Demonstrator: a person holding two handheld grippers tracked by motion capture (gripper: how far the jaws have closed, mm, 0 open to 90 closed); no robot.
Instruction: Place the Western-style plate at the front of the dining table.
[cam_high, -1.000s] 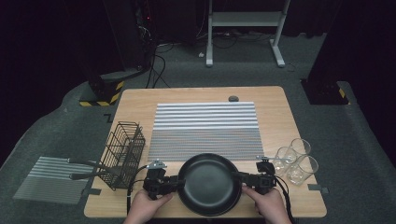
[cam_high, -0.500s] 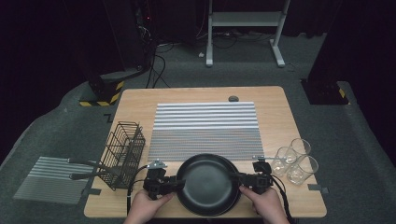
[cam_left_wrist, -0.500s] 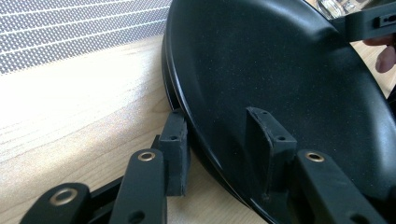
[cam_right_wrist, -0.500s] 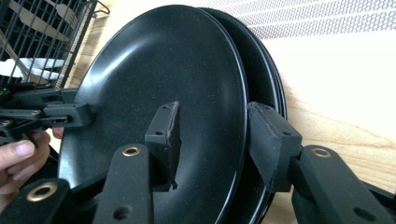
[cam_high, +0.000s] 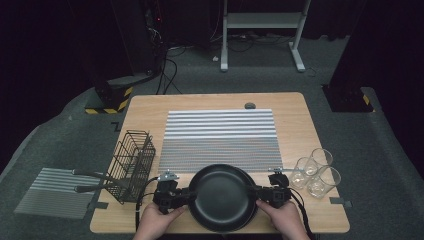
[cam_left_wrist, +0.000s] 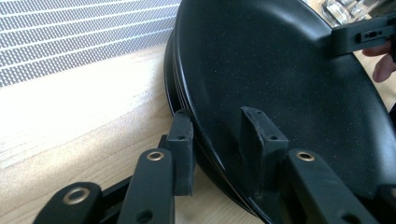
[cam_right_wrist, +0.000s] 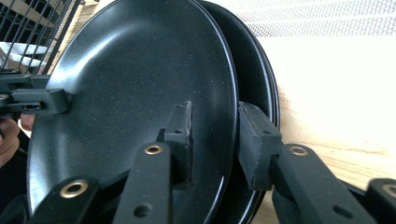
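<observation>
Plates: black, round, a stack of at least two, at the near edge of the tabletop, centred between the two hands. The top plate sits inside the rim of the one beneath; the lower rims show as thin black edges just under it in the left gripper view.

Left gripper: at the stack's left rim, held by the person's left hand. Its fingers straddle the rim, one on the top plate's inner face, the other outside against the stack's edge. They have just been closing, with the rim between them. Whether the pads press on the plate yet, I cannot tell.

Right gripper: at the stack's right rim, held by the right hand. Its fingers stand likewise, one on the top plate's face, one behind the rim beside the lower plate. These too have just been closing around the rim; firm contact cannot be told.

Mat: striped grey and white, mid-tabletop, just behind the plates.

Basket: black wire, at the left edge of the tabletop, near the left gripper.

Glasses: three, clear, clustered at the right, near the right gripper.

Second mat: striped, on the floor to the left.
</observation>
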